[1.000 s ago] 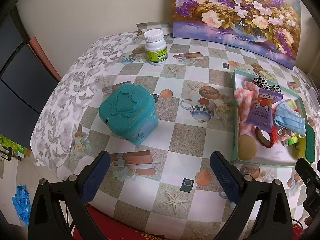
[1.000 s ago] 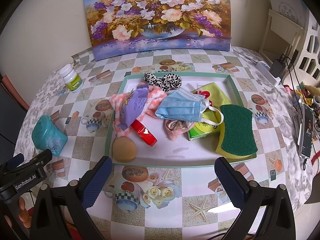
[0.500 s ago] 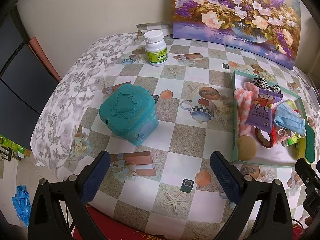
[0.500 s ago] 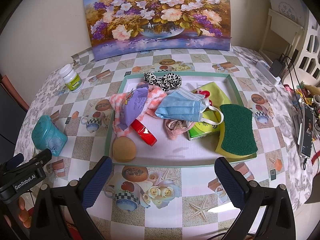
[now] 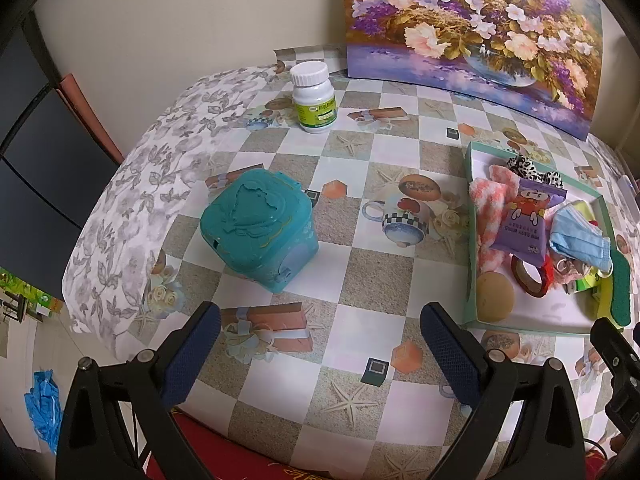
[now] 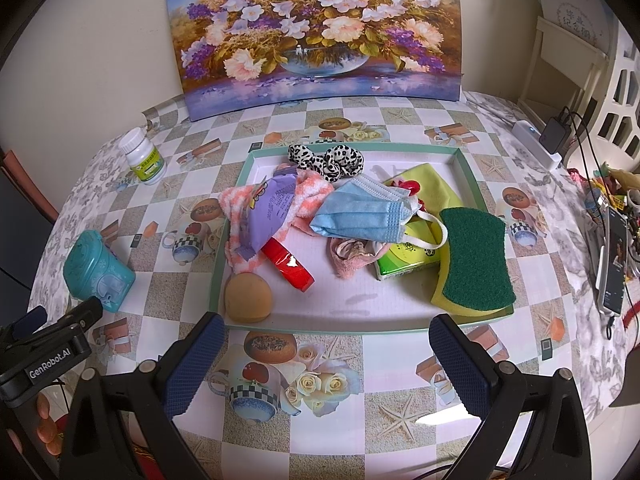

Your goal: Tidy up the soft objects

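A green-rimmed tray (image 6: pixel 466 162) (image 5: pixel 469 216) holds several soft items: a blue face mask (image 6: pixel 360 214) (image 5: pixel 578 236), a green and yellow sponge (image 6: pixel 476 256), a pink fluffy sock (image 6: pixel 312 196) (image 5: pixel 486 216), a purple wipes pack (image 6: pixel 270 216) (image 5: pixel 524 228), a spotted scrunchie (image 6: pixel 326 158), a tan round sponge (image 6: pixel 248 298) (image 5: pixel 495 295), a red tape roll (image 6: pixel 288 264) and a green tissue pack (image 6: pixel 406 258). My right gripper (image 6: pixel 326 364) is open before the tray's near edge. My left gripper (image 5: pixel 320 354) is open near the table's front, short of a teal box (image 5: pixel 258 232) (image 6: pixel 96 270).
A white pill bottle (image 5: pixel 314 98) (image 6: pixel 143 157) stands at the back left. A flower painting (image 6: pixel 316 28) leans on the wall behind the tray. A phone (image 6: pixel 614 264), cables and a charger (image 6: pixel 554 136) lie at the right table edge.
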Motion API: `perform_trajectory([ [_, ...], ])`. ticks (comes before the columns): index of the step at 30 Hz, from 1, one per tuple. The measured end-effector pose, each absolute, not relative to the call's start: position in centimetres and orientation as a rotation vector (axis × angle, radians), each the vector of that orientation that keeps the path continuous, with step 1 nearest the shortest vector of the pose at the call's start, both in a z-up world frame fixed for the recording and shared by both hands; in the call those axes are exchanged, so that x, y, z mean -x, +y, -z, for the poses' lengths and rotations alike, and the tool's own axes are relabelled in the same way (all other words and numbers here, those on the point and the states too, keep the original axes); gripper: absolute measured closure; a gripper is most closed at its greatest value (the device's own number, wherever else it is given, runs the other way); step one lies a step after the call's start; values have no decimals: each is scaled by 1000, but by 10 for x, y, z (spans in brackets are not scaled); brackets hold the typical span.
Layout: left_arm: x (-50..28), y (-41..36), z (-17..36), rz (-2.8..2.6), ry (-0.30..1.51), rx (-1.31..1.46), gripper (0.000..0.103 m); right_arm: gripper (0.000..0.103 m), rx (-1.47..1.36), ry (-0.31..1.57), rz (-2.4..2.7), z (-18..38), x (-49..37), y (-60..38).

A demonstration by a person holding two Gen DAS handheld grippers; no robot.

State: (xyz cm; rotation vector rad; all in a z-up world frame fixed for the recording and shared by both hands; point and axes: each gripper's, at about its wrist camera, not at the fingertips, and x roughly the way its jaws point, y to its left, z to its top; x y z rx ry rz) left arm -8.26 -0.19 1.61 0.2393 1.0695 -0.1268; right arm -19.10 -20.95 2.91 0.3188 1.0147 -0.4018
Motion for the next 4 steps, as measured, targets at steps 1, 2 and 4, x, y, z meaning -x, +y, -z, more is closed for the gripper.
perform_trajectory([
  [1,83,-2,-17,125,1067,-240,3,0,-319,1015,402,-29,191,-209],
  [2,83,-3,-17,124,1064,-241,3,0,-319,1015,402,-29,191,-209],
  [4,83,-4,-17,128,1064,-240,3,0,-319,1015,403,-29,191,-209],
])
